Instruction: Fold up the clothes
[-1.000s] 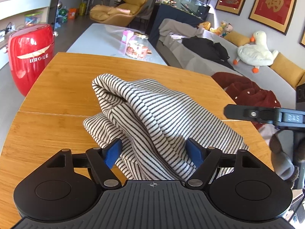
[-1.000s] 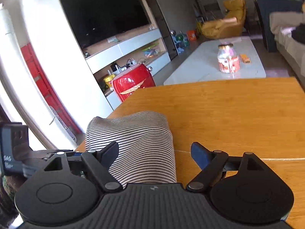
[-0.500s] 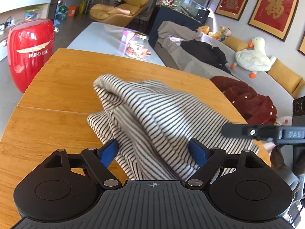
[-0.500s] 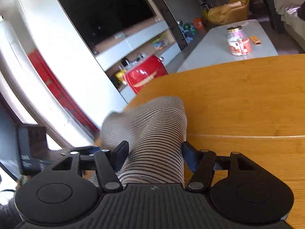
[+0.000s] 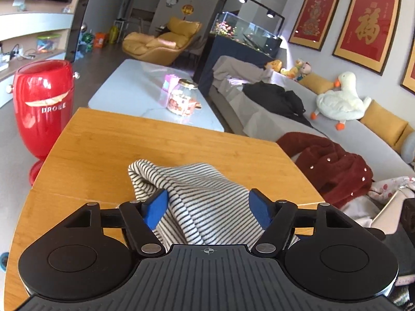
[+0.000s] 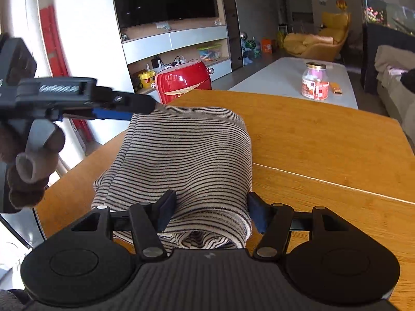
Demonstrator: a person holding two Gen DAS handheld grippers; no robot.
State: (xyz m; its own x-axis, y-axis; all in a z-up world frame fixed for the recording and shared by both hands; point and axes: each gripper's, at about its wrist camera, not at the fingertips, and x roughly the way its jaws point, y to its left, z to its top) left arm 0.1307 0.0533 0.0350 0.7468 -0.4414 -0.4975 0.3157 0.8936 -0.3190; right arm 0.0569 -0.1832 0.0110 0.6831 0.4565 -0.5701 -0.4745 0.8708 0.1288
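Note:
A black-and-white striped garment (image 5: 205,202) lies bunched and folded on the wooden table (image 5: 129,140). My left gripper (image 5: 208,207) is open, its blue pads either side of the garment's near fold. In the right wrist view the garment (image 6: 186,155) is a thick folded bundle. My right gripper (image 6: 211,213) is open and straddles its near end. The left gripper (image 6: 122,107) shows from the side there, touching the bundle's far left corner.
A red appliance (image 5: 42,108) stands on the floor left of the table. A white coffee table (image 5: 153,96) with a glass jar (image 5: 181,101) lies beyond. A sofa with a dark red garment (image 5: 334,165) is to the right.
The garment has been drawn closer and bunched into a tighter bundle. Both grippers have moved in over its ends. The left gripper has come into sight at the bundle's far corner in the right wrist view.

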